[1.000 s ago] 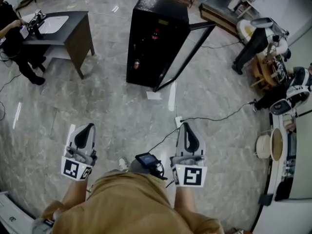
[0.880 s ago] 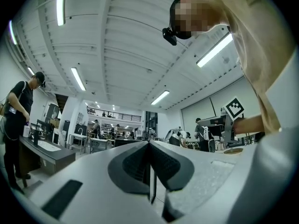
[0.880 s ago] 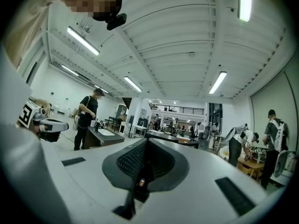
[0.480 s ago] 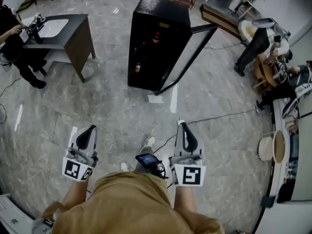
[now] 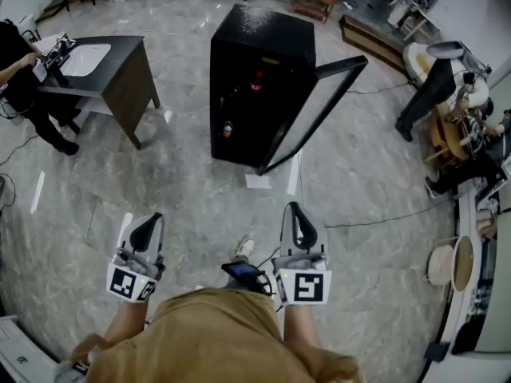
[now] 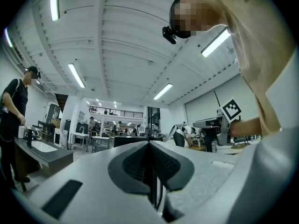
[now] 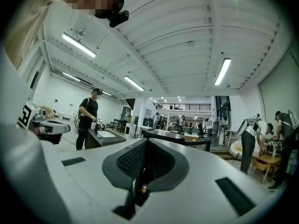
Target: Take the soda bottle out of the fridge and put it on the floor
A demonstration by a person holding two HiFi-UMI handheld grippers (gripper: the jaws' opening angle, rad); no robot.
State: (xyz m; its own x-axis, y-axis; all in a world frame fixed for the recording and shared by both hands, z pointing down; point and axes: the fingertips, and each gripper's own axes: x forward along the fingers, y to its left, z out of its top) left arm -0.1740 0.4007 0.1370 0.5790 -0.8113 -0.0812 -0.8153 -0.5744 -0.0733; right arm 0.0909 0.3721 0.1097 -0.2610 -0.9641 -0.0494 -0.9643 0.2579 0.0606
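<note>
Soda bottle [image 5: 257, 79]: dark, red on top, on an upper shelf inside fridge; label too small to read.
Fridge [image 5: 267, 30]: black, glass door [image 5: 319, 106] swung open rightward.
Left gripper [image 5: 148, 220]: jaws closed together, empty, well short of fridge.
Right gripper [image 5: 294, 208]: jaws closed together, empty.
Gripper cubes [image 5: 130, 283]: black-and-white square codes.

Both advanced: left claw [image 5: 149, 220], right claw [image 5: 294, 210]; fridge [image 5: 259, 78] nearer; foot [image 5: 243, 248] stepped ahead.

No readable text, labels, brands or numbers
</note>
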